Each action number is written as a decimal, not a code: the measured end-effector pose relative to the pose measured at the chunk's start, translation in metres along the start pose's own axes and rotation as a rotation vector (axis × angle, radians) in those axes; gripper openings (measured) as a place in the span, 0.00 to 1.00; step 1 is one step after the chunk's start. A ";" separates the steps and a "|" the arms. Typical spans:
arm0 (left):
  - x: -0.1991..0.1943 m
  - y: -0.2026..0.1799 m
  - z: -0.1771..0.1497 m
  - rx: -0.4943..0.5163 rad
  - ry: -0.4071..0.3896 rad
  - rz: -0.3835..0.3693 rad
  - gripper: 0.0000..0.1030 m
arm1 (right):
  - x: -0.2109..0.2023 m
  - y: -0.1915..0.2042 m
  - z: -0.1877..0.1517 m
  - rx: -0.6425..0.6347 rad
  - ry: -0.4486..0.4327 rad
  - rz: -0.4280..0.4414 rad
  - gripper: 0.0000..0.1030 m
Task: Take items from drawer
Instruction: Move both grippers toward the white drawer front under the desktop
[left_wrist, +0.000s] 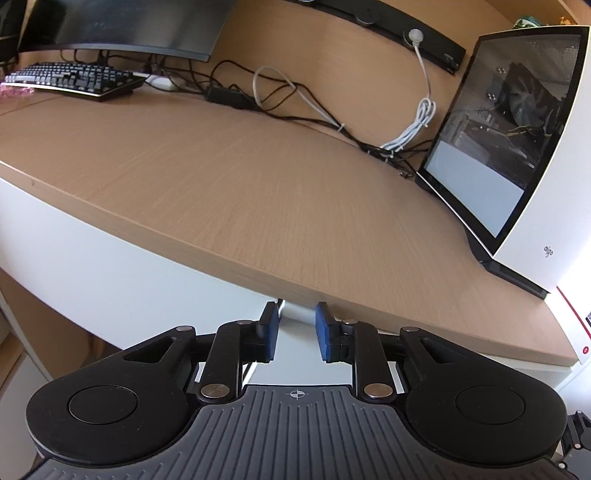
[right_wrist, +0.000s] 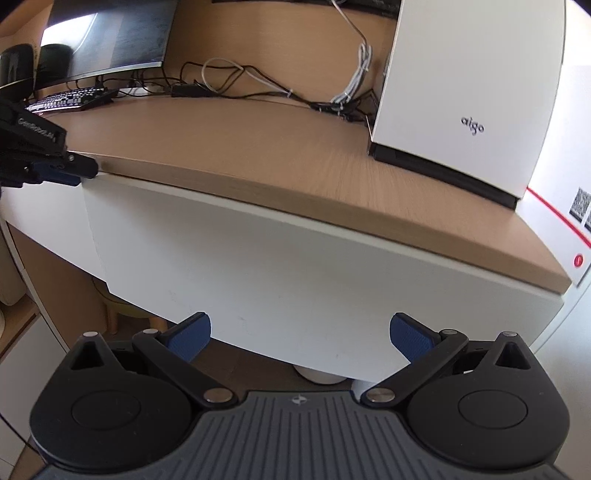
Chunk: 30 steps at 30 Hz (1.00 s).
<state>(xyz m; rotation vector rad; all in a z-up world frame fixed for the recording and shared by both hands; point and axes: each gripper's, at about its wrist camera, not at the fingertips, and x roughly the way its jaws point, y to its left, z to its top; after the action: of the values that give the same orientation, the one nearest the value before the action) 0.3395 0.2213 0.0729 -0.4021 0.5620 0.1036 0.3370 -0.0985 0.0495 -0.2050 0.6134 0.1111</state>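
The white drawer front (right_wrist: 277, 266) hangs under the wooden desk top (left_wrist: 221, 184), and I see nothing of its inside or contents. A small silver handle (left_wrist: 297, 312) sits just below the desk edge. My left gripper (left_wrist: 297, 328) has its blue pads (left_wrist: 271, 332) standing narrowly apart on either side of that handle, with a slim gap showing on the left. From the right wrist view, the left gripper (right_wrist: 86, 170) is at the drawer front's upper left corner. My right gripper (right_wrist: 299, 319) is wide open before the lower drawer front, with nothing between its fingers.
A white computer case (right_wrist: 461, 92) stands on the desk at the right, with a white box (right_wrist: 554, 221) beside it. Tangled cables (left_wrist: 280, 96), a keyboard (left_wrist: 74, 79) and a monitor (left_wrist: 122, 26) lie further back. A stool (right_wrist: 122, 314) sits under the desk.
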 end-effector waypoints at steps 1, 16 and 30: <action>0.000 0.001 0.000 -0.004 0.000 -0.004 0.23 | 0.000 -0.001 0.000 0.002 0.000 -0.006 1.00; 0.006 -0.004 -0.013 -0.047 0.111 -0.197 0.14 | 0.002 -0.008 -0.006 0.018 0.003 -0.022 1.00; -0.014 -0.013 -0.006 0.081 -0.122 0.157 0.14 | 0.005 -0.026 -0.012 0.075 0.022 -0.065 1.00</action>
<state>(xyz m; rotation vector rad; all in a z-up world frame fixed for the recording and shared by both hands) 0.3276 0.2073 0.0805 -0.2706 0.4750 0.2536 0.3388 -0.1266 0.0413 -0.1531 0.6310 0.0232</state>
